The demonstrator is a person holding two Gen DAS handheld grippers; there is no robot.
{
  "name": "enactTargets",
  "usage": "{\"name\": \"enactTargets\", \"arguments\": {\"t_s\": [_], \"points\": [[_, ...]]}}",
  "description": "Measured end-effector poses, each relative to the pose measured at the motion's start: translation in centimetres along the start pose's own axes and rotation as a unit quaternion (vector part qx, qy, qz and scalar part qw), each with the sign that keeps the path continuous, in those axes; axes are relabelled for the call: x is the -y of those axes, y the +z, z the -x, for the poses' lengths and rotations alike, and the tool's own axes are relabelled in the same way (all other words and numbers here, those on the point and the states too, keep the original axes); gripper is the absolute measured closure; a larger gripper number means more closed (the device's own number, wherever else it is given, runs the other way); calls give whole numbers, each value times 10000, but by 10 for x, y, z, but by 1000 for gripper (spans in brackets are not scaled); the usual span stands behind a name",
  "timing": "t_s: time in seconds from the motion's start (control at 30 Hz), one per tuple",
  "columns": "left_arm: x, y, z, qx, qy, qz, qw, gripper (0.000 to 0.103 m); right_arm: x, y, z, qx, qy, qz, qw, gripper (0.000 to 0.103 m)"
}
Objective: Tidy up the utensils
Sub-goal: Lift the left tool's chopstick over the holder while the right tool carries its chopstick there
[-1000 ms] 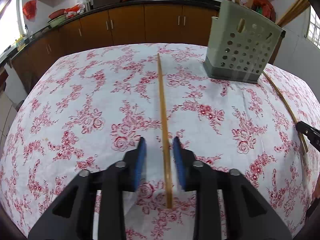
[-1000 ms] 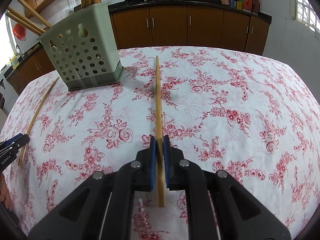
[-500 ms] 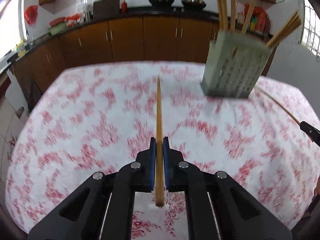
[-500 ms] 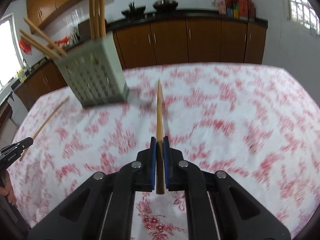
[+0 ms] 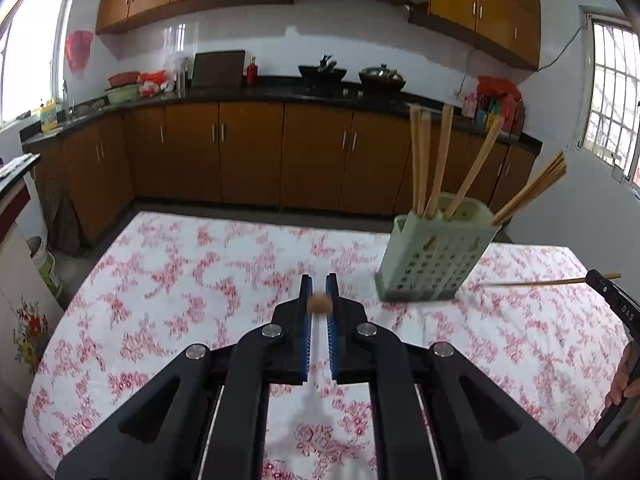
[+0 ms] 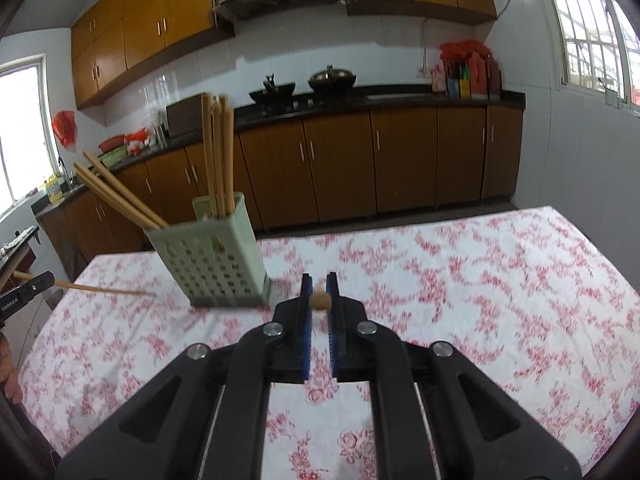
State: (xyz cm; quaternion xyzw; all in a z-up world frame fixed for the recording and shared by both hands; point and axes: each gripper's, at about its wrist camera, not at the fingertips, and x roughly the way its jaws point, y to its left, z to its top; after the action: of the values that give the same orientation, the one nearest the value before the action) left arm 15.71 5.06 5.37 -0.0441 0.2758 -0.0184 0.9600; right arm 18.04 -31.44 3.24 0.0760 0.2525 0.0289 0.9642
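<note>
My left gripper is shut on a wooden chopstick that points straight at the camera, so only its round end shows. My right gripper is shut on another chopstick, also seen end-on. In the left wrist view the right gripper's chopstick shows held level at the far right. In the right wrist view the left gripper's chopstick shows at the far left. A green perforated holder stands on the table with several chopsticks upright and leaning in it.
The table wears a white cloth with red flowers. Brown kitchen cabinets and a black counter with pots stand beyond the far table edge. A person's hand shows at the right edge.
The left gripper shut on its chopstick. Both grippers lifted their chopsticks off the table and tilted up, so the chopsticks now point toward the cameras.
</note>
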Motion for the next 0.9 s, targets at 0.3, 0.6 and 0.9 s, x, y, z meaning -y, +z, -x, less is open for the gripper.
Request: {"name": "enactTargets", "arguments": {"t_s": [0.3,0.6,0.9], "points": [[16,17,18,445,129,-274,9985,96,-3,13,11,316,72,-47,9995,95],[24,25,22,600,140,-334,9975,96,-12,25,15,450,124,13,9989,95],[24,36,34,650,-160,-176,9976,96,-20,40,28,581,315,66,9978,95]]}}
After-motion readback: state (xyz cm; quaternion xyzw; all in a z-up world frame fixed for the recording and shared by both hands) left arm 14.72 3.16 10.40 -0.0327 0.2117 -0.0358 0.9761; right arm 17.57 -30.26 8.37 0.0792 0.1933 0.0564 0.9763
